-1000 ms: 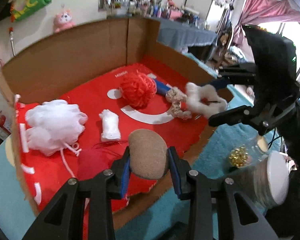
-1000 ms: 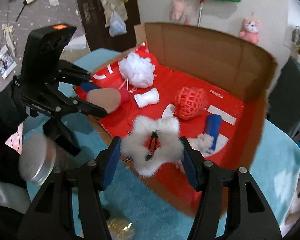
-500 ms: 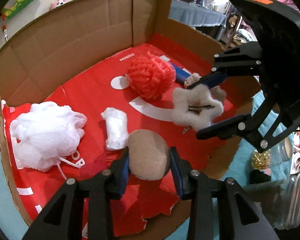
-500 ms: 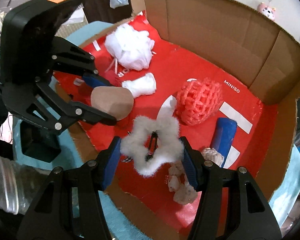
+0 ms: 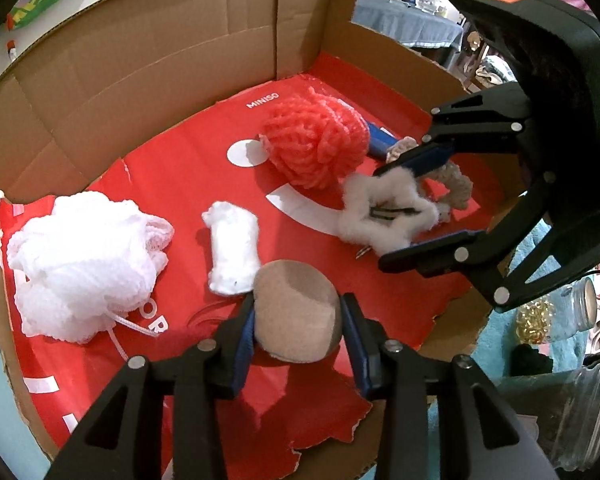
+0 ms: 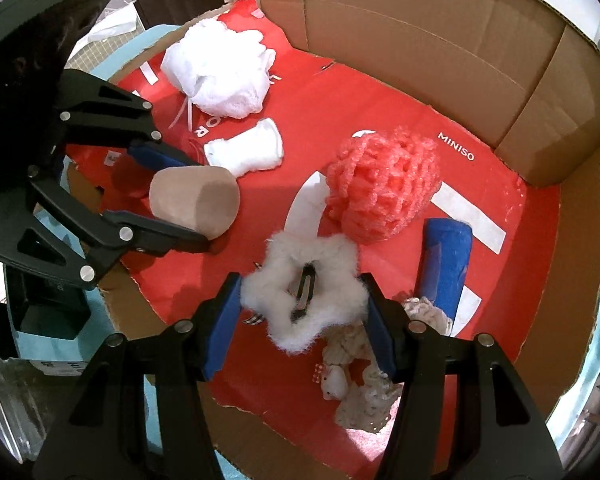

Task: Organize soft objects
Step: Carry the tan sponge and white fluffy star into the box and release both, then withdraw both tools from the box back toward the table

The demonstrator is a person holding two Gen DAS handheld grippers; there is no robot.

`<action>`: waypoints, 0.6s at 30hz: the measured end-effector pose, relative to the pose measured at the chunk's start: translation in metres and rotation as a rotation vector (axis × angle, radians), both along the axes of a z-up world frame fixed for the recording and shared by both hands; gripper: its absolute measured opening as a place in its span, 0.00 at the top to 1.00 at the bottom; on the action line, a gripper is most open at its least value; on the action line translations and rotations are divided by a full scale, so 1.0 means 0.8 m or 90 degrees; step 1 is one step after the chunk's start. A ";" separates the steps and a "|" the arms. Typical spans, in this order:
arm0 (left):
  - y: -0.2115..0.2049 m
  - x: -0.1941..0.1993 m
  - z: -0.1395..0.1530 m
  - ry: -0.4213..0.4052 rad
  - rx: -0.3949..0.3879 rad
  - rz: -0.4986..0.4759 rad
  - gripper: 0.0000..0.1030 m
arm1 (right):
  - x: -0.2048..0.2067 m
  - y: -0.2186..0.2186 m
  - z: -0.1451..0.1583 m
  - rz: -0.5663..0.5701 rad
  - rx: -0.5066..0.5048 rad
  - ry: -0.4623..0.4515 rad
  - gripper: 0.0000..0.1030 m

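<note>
A cardboard box (image 5: 160, 60) with a red liner holds the soft things. A tan rounded sponge (image 5: 296, 312) rests on the liner near the front edge, between the fingers of my left gripper (image 5: 298, 304). Its jaws are opening, and a thin gap shows at the right pad. My right gripper (image 6: 300, 280) is shut on a white fluffy star (image 6: 304, 296) with a dark clip in its middle. It holds the star low over the liner, beside a coral mesh ball (image 6: 380, 184). In the right wrist view the left gripper (image 6: 196, 200) and the sponge (image 6: 194, 200) are at the left.
In the box lie a white mesh pouf (image 5: 80, 264), a white fluffy roll (image 5: 234, 252), a blue roll (image 6: 446, 260) and a cream crochet piece (image 6: 356, 380). High cardboard walls close the back and sides. Glass jars (image 5: 572, 312) stand outside on the teal cloth.
Both grippers have come down and forward from outside the box's front edge to low over the red liner. The left jaws have widened and the sponge has rounded out.
</note>
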State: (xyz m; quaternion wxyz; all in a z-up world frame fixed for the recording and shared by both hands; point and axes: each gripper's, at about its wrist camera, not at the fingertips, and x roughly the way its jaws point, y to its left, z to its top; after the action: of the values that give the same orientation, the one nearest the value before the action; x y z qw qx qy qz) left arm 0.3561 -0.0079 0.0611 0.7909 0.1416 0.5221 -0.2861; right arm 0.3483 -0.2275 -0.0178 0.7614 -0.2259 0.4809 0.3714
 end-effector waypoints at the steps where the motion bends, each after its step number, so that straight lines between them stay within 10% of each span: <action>1: 0.000 0.002 0.000 -0.002 0.001 0.002 0.55 | 0.000 0.001 0.000 0.001 -0.002 0.000 0.45; 18: 0.019 -0.044 0.062 -0.075 -0.063 0.037 0.25 | -0.016 -0.011 0.032 -0.049 0.016 -0.052 0.32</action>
State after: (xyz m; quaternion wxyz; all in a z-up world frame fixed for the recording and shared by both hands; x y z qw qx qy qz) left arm 0.3205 0.0077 0.1105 0.8341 0.1037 0.4641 -0.2796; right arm 0.3357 -0.2366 0.0077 0.7968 -0.2126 0.4534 0.3382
